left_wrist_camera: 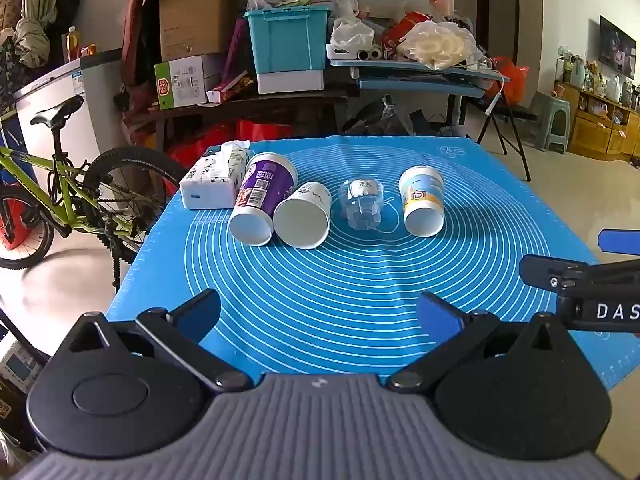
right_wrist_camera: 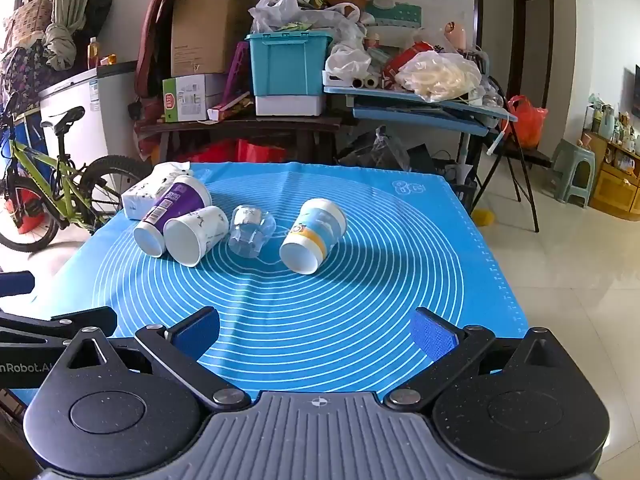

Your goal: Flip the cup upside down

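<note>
Yellow object (right_wrist_camera: 485, 216), right view only.

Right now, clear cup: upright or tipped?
Tipped. The clear cup lies on its side on the blue mat, between the white cup and the yellow-banded cup.

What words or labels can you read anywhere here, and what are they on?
"DAS": right gripper, cut off by the frame edge.
"nRobot.A": left gripper, cut off likewise.
Purple cup: white lettering and a printed label, too blurred to read.
Clear cup: small white label, characters too small to read.
Green box: red logo, unreadable.
Tissue pack, white cup and yellow cup: prints, no legible words.
</note>
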